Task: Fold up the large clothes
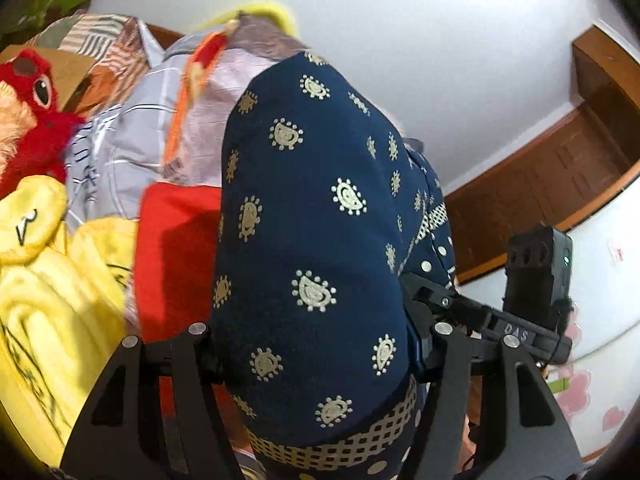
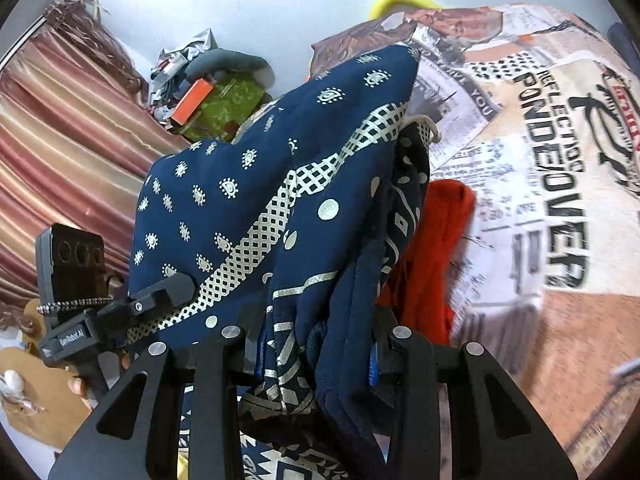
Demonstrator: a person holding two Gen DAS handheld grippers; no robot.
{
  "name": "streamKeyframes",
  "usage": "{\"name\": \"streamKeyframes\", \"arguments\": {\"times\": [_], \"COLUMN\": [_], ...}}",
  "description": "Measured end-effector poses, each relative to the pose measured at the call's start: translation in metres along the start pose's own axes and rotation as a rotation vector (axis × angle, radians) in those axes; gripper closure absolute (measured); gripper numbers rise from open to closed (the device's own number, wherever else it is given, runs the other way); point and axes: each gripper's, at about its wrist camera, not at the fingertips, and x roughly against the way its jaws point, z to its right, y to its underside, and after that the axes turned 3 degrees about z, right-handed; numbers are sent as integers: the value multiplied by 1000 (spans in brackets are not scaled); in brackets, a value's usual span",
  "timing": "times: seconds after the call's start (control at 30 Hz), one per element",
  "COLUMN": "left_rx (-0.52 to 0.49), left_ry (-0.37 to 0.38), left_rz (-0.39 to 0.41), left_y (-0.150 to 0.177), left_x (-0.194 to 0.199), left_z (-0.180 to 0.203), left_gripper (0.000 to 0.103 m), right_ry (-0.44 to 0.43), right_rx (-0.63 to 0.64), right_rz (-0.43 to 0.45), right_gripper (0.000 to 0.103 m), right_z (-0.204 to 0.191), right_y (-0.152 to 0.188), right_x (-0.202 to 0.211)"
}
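Left gripper (image 1: 316, 344) fingers clamped on navy cotton garment with cream paisley print (image 1: 308, 216). Right gripper (image 2: 316, 344) fingers likewise clamped on bunched folds of it (image 2: 240, 208). Cloth hides all fingertips; red fabric (image 1: 176, 256) behind partly covered.

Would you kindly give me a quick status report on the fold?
Left tongs and right tongs both shut on navy cloth. Cloth lifted, bunched, not yet folded. Red garment and printed bedding behind it.

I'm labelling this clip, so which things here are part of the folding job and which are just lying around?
Part of the job:
navy patterned garment
left gripper
right gripper

Lying about:
red plush toy
yellow plush
red cloth
newspaper-print bedding
striped curtain
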Motion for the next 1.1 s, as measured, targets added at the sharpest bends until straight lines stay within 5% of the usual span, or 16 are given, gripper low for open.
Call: {"name": "streamKeyframes", "arguments": {"times": [0.3, 0.4, 0.57, 0.67, 0.7, 0.8, 0.93, 1.1], "left_rx": [116, 83, -132, -247, -278, -327, -304, -227], "left_ry": [-98, -126, -321, -370, -385, -459, -521, -504], "left_rz": [-76, -53, 20, 43, 52, 68, 63, 51], "left_y": [6, 10, 26, 40, 48, 68, 88, 103], "left_x": [-55, -46, -18, -7, -3, 0, -6, -2], "left_z": [-74, -67, -20, -1, 5, 14, 4, -3], "left_gripper": [38, 35, 35, 30, 25, 10, 8, 8], "right_ry": [110, 143, 251, 292, 298, 333, 397, 376], "right_rx": [64, 109, 159, 215, 229, 288, 333, 277], "right_rz": [-61, -38, -17, 14, 19, 1, -82, -112], "right_gripper": [66, 58, 53, 32, 22, 19, 19, 19], "right_z": [19, 15, 0, -16, -18, -20, -9, 11], "right_y": [14, 18, 20, 30, 33, 46, 60, 72], "right_x": [-77, -67, -42, -31, -28, -33, -51, -37]}}
